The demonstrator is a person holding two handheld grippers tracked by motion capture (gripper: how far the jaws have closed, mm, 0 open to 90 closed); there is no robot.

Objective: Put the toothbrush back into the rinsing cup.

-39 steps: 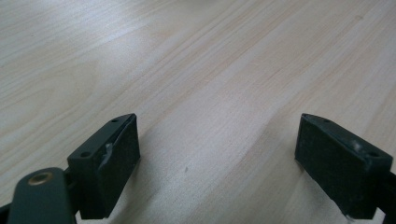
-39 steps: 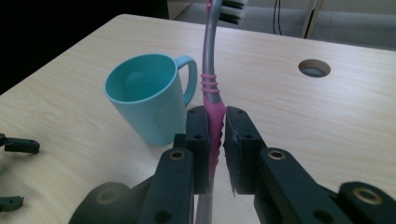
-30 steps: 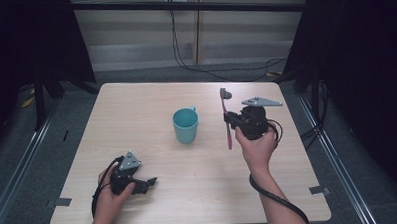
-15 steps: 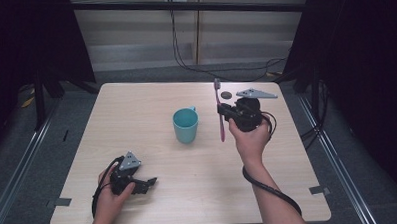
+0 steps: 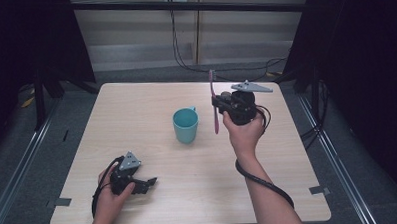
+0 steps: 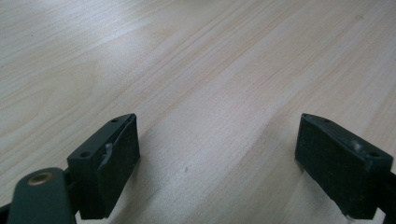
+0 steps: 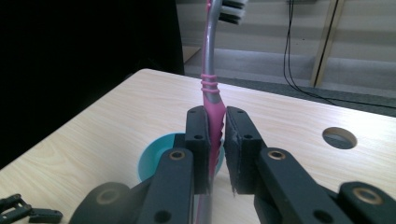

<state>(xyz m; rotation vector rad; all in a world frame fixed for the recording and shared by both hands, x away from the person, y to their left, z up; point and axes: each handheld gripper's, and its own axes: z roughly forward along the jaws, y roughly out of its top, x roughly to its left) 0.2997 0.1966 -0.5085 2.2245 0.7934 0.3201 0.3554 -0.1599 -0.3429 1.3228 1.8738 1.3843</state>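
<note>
- Here, a pale wooden table (image 5: 151,101) spreads beneath both grippers, a round cable hole (image 7: 339,137) cut into it beyond the right gripper's jaws.
- A teal mug (image 5: 185,125) stands upright on the table, just beside and below the right gripper (image 5: 220,105), on the side toward the left gripper; its rim (image 7: 154,158) shows directly under the raised jaws in the right gripper view.
- The right gripper (image 7: 215,135), lifted off the table in a person's hand (image 5: 245,133), pinches a pink toothbrush (image 5: 214,102) by the thick, ribbed part of its handle, pads pressed flat on either side.
- The toothbrush (image 7: 211,84) stands nearly upright, bristle head above the jaws, tail hanging below them close to the mug.
- It looks light and stiff, with a smooth, slender plastic shaft likely to swivel in a loose pinch; the ribbed grip section seems the surest place to take hold.
- The left gripper (image 5: 148,183) rests low near the table's front edge, well apart from the mug, its jaws spread wide over bare wood with nothing between them (image 6: 219,154).
</note>
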